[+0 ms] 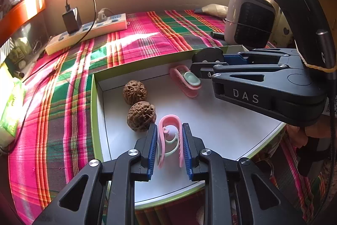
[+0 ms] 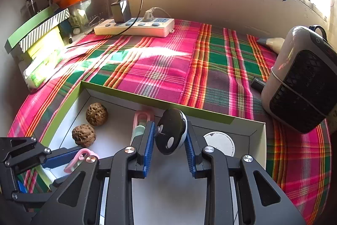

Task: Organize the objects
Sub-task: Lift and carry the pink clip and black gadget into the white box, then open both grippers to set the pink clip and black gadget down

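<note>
Left hand-held gripper (image 1: 169, 144) clamps the pink bendy plastic clip (image 1: 169, 130) by its side arms: light, springy, could pop out. Right hand-held gripper (image 2: 169, 138) pinches the round black-and-white plastic disc (image 2: 171, 132) at its rims: rigid, smooth, prob slippery.

A shallow box (image 1: 95, 102) sits on the plaid cloth (image 1: 147, 35), its open side up. Inside the box, two walnuts (image 1: 134, 91) (image 1: 141, 115) lie touching near its left wall. A clip (image 1: 186, 81) rests against the box's far wall, right of the walnuts. A second clip (image 1: 169, 136) lies in the box just right of the nearer walnut, between the left gripper's (image 1: 169, 148) pads. In the right wrist view, a round disc (image 2: 221, 142) lies in the box's right part, and a round device (image 2: 171, 132) sits above the box floor, between the right gripper's (image 2: 169, 151) pads. Behind the box, well apart, a power strip (image 1: 88, 32) lies by the wall; a small heater (image 1: 250, 18) stands behind the box's right corner.
</note>
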